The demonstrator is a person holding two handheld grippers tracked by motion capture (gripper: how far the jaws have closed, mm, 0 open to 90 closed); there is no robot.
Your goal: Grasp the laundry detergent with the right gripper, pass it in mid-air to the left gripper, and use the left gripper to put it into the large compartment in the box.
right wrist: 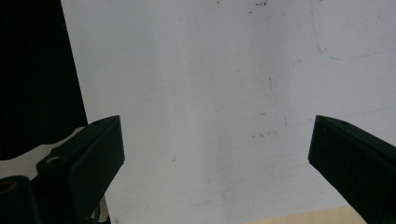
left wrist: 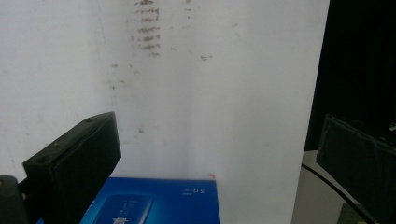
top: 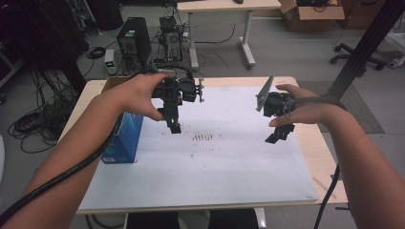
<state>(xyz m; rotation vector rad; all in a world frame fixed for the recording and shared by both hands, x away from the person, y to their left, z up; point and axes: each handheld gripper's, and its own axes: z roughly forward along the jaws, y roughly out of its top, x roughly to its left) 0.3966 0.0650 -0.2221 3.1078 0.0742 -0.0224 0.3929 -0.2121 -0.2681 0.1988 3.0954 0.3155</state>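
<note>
My left gripper (top: 173, 125) hangs over the far left part of the white board (top: 215, 162), held in a hand and pointing down. In the left gripper view its jaws stand wide apart, so the left gripper (left wrist: 217, 158) is open and holds nothing, with a blue box (left wrist: 154, 200) just below it. The blue box (top: 125, 136) stands at the table's left edge. My right gripper (top: 279, 135) hovers above the board's right side. Seen in its own view, the right gripper (right wrist: 219, 154) is open over bare white board (right wrist: 210, 93).
Dark smudges (top: 203, 137) mark the board's middle. A brown carton (top: 112, 83) sits at the table's far left corner. Beyond the table are computer towers (top: 133, 40), floor cables, another desk (top: 224, 7), a chair base (top: 356, 55) and a slanted black beam (top: 367, 43).
</note>
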